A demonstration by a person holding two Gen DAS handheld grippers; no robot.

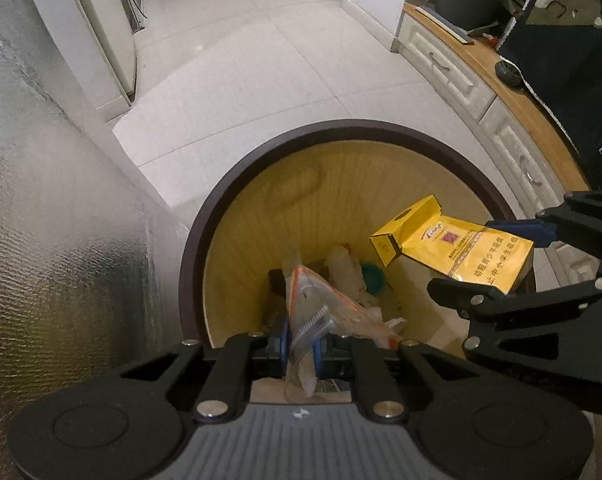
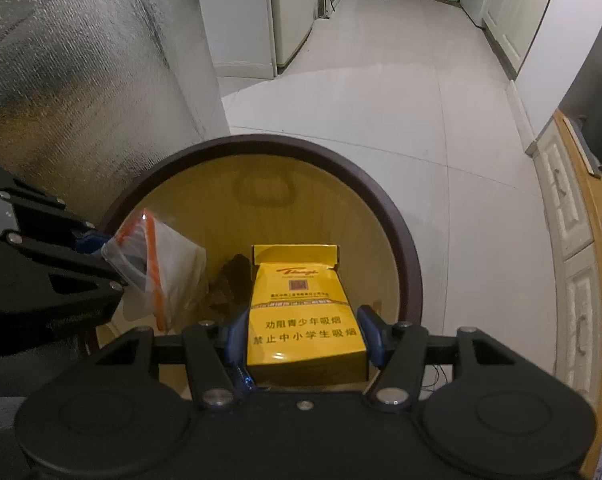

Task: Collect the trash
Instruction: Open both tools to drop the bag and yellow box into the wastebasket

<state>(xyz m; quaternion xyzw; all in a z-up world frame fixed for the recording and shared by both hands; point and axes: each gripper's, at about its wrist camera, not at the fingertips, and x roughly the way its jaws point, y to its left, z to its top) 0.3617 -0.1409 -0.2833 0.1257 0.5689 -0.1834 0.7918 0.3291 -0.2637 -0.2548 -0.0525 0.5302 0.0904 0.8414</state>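
Note:
A round trash bin (image 1: 343, 127) with a dark brown rim and yellow inside stands on the floor; it also shows in the right wrist view (image 2: 405, 224). Trash lies at its bottom. My left gripper (image 1: 301, 350) is shut on a clear zip bag with an orange seal (image 1: 313, 304) and holds it over the bin; the bag also shows in the right wrist view (image 2: 157, 268). My right gripper (image 2: 305, 340) is shut on a yellow cigarette box (image 2: 301, 320) with its lid open, held over the bin; the box also shows in the left wrist view (image 1: 457, 246).
A silver foil-covered surface (image 1: 53, 216) rises at the left of the bin. A white cabinet with drawers and a wooden top (image 1: 477, 76) runs along the right. A white fridge (image 2: 261, 12) stands further back. Pale tiled floor (image 1: 261, 60) lies beyond the bin.

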